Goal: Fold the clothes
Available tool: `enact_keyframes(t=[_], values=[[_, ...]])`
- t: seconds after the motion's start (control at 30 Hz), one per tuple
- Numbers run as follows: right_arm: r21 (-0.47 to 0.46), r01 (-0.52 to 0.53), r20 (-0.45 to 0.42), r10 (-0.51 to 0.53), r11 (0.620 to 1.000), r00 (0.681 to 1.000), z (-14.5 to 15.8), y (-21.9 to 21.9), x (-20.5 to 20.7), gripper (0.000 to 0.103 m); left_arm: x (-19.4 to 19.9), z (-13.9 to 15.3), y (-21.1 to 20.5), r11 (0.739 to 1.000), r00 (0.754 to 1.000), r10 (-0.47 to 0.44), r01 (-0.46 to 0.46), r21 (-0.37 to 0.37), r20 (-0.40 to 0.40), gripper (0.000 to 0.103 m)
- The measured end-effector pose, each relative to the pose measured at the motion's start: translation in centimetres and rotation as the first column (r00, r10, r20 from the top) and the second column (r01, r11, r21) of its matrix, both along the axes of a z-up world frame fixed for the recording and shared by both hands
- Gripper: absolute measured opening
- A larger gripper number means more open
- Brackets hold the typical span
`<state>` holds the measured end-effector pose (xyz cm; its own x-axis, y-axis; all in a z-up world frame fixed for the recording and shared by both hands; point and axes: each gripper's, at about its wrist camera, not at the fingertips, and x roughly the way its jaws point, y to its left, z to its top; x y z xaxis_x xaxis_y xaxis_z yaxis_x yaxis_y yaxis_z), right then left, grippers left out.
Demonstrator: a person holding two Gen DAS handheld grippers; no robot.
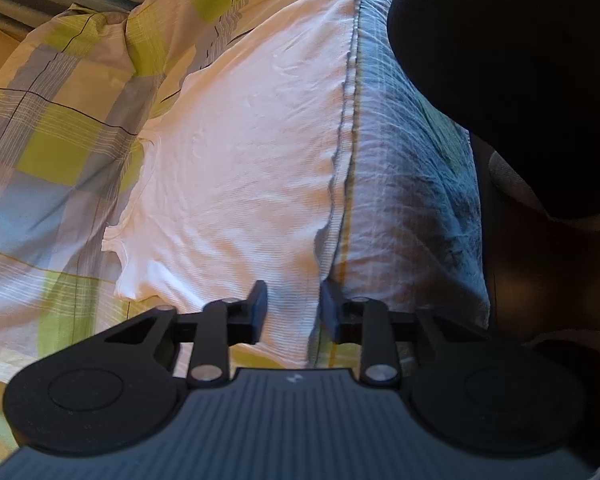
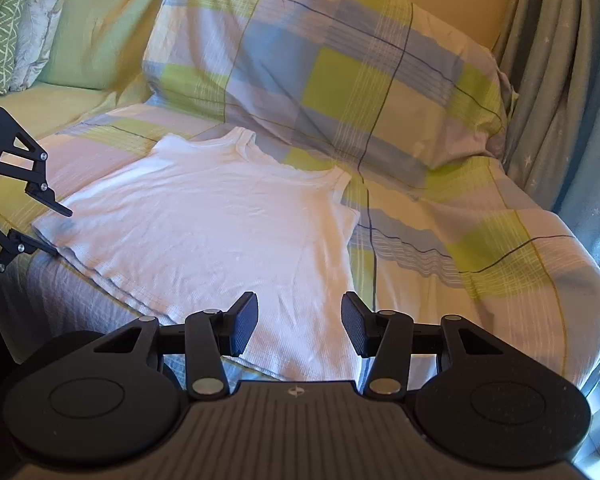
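A white sleeveless top (image 2: 220, 224) lies flat on the plaid-covered sofa, neckline toward the backrest and hem toward me. My right gripper (image 2: 300, 314) hovers open over the near right part of the hem, with nothing between its fingers. In the right wrist view my left gripper (image 2: 60, 233) is open at the top's near left hem corner, one finger above the cloth and one below its edge. In the left wrist view the left gripper (image 1: 294, 300) straddles the white top (image 1: 240, 152) at that corner, jaws apart, close to the hem seam.
A plaid sheet (image 2: 440, 216) covers the seat and the back cushion (image 2: 340, 72). Patterned pillows (image 2: 8, 32) stand at the far left. A blue curtain (image 2: 560, 80) hangs on the right. A dark blurred shape (image 1: 500, 60) blocks the left wrist view's upper right.
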<state>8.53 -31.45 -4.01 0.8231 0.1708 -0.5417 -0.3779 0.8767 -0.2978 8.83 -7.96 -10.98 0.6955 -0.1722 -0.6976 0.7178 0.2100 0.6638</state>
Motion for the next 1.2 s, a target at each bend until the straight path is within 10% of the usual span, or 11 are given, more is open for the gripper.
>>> enact_keyframes(t=[0.23,0.4,0.77,0.9,1.2], values=[[-0.1,-0.093,-0.018,0.092,0.991,0.996,-2.1,0.8,-0.2,0.053,1.0,1.4,0.1,0.991,0.995,0.087,-0.093,-0.098,-0.056,0.002],[-0.127,-0.22,-0.06,0.214,0.967,0.975,-3.3,2.8,0.5,0.053,3.1,5.5,1.0,0.926,0.97,0.186,-0.227,-0.301,-0.159,0.002],[0.077,-0.399,-0.107,0.406,0.914,0.908,-0.8,10.6,3.3,0.058,5.5,11.3,0.9,0.833,0.953,0.217,-0.293,-0.469,-0.21,0.001],[-0.033,-0.347,-0.093,0.343,0.937,0.935,-2.1,10.9,4.5,0.022,5.5,11.9,1.4,0.821,0.951,0.224,-0.301,-0.485,-0.212,0.001],[-0.491,-0.166,-0.006,0.187,0.855,0.982,-8.3,1.9,4.6,0.018,5.0,11.7,3.6,0.822,0.944,0.262,-0.328,-0.466,-0.202,0.001]])
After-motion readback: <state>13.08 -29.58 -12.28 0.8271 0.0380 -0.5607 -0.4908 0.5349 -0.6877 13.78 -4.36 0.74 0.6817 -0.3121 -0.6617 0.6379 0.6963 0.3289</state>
